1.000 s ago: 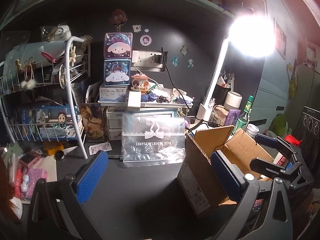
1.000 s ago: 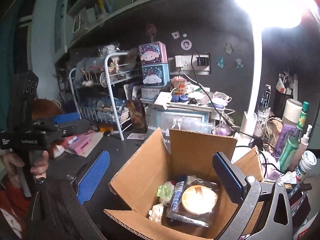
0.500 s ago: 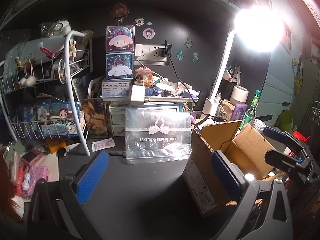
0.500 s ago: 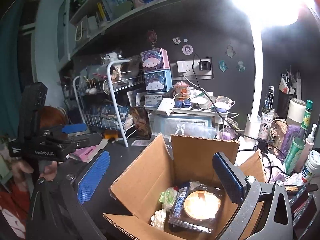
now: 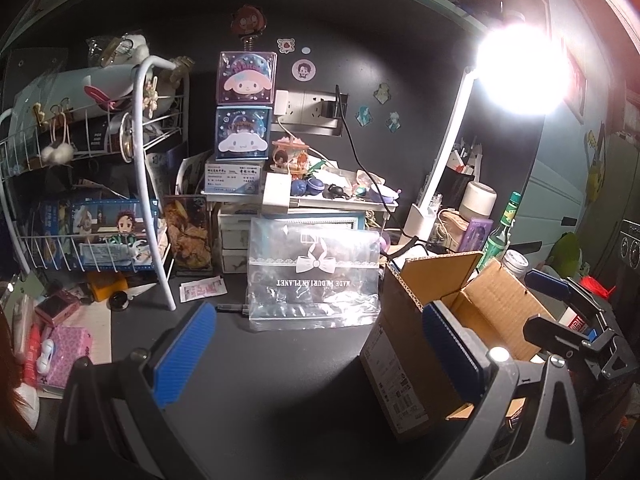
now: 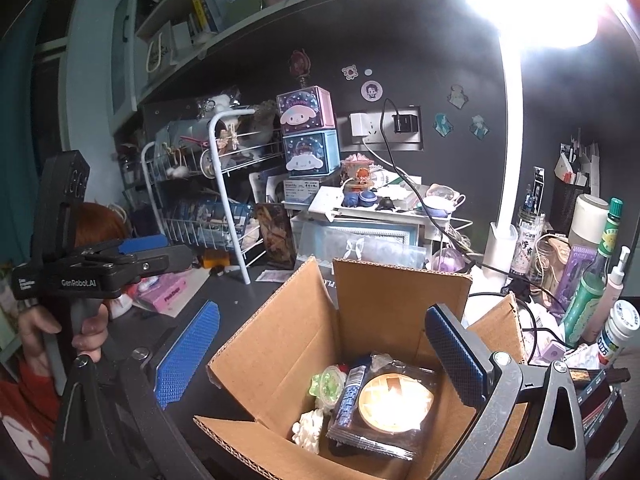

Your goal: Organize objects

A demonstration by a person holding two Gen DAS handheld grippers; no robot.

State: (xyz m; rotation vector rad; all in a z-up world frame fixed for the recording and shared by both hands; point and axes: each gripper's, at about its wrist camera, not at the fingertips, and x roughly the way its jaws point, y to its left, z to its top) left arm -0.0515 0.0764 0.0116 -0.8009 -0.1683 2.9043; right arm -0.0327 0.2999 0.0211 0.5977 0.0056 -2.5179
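Open brown cardboard box [image 6: 376,320] on the dark tabletop [image 5: 280,380] holding a round wrapped cake [image 6: 394,402], right tongs [image 6: 320,356] spread wide and empty above it, left tongs [image 5: 316,352] wide, empty, facing a clear bow-printed plastic bag [image 5: 314,280].

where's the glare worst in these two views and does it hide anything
Left wrist view: the desk lamp blows out to a white blob at upper right, hiding its head and washing the wall around it; the rest of the desk stays dim. Right wrist view: the same lamp burns out the top right corner, and its reflection whites out the round packet in the cardboard box.
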